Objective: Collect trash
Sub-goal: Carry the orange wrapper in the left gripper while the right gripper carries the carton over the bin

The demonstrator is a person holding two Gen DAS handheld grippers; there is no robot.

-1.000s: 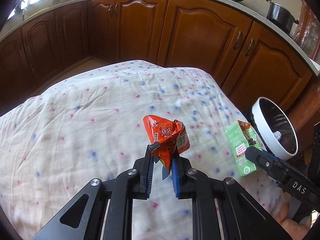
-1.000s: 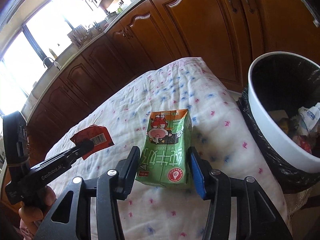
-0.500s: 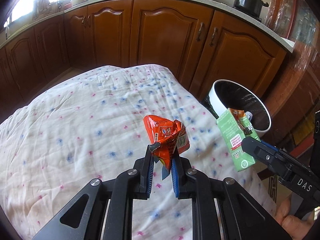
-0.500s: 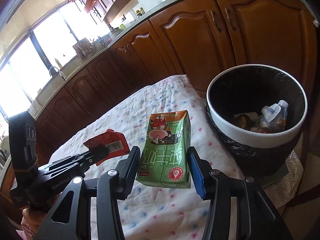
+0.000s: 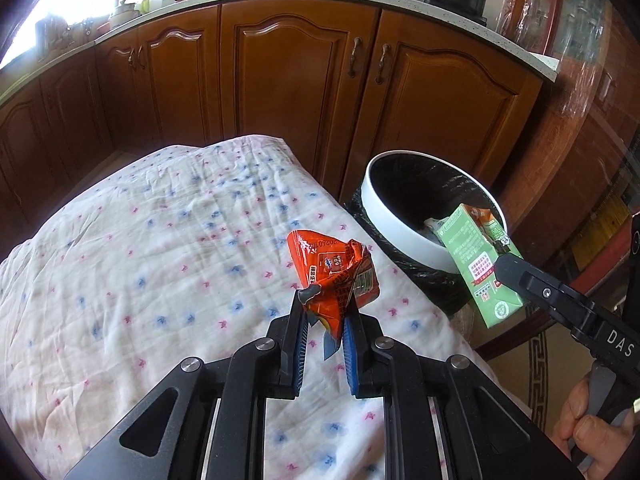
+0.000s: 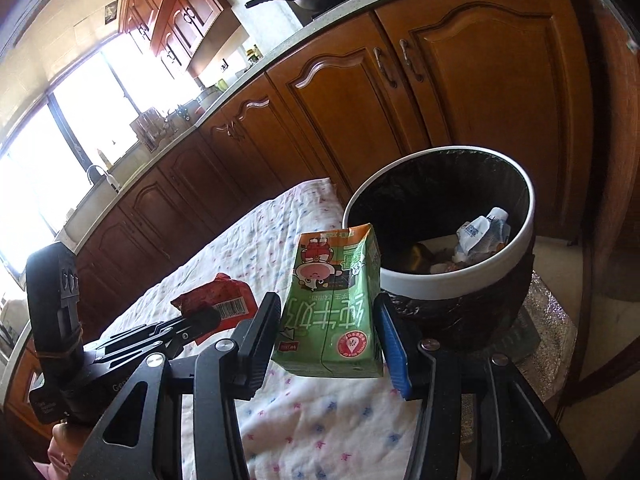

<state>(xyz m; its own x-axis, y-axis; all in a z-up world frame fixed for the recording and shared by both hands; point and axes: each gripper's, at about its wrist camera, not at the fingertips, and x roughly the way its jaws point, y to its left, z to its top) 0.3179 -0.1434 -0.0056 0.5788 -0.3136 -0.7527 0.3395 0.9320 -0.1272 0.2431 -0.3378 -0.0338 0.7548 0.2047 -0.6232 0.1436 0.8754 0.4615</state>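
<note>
Trash fills part of the bin (image 5: 394,216) seen from the left wrist view — a white-rimmed round bin lined with a black bag, standing just beside the far right corner of the worktop (image 5: 160,264), which is covered by a white cloth with small blue and pink flecks. Only a pale scrap shows inside from this angle. The left gripper (image 5: 325,320) is clenched on a crumpled orange snack wrapper (image 5: 332,272), which sticks up between its blue pads and hangs above the cloth, near the worktop's right edge and short of the bin. To the right, the right gripper (image 5: 505,261) grips a green carton (image 5: 476,256), tilted, its top overlapping the bin's near rim.

From the right wrist view, the bin (image 6: 424,280) lies ahead and to the right, and its contents are clearer: a crumpled white and blue wrapper (image 6: 482,234) against the far right wall, a dark yellowish piece and some pale scraps on the bottom. The right gripper (image 6: 330,330) is clamped on the green carton (image 6: 332,308), held upright between its pads with the print upside down — the carton's upper corner overlaps the bin's near rim. To the left, the left gripper (image 6: 206,314) pinches the orange wrapper (image 6: 224,300), barcode showing, over the worktop (image 6: 320,412).
</note>
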